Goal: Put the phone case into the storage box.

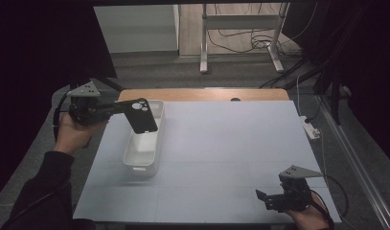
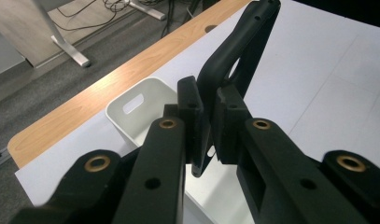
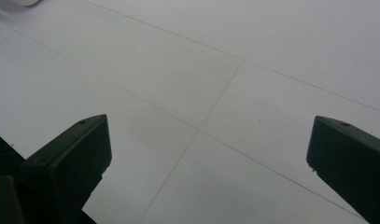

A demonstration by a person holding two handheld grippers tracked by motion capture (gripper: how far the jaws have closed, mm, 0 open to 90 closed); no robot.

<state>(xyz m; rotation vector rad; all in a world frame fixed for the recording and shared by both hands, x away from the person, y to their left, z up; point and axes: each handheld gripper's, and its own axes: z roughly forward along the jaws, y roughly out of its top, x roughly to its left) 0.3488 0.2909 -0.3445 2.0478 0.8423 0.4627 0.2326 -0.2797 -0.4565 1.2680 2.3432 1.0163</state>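
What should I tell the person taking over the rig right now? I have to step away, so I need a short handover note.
Left gripper: shut on the black phone case, clamped by its edge and held in the air over the white bin.
Right gripper: open, nothing between its jaws, resting low near the table's front right corner.
White bin: stands at the left of the white table top; nothing shows in the visible part of it.
Done: phone case picked up and brought above the bin.
Left, most likely: lower the phone case into the bin and release it.
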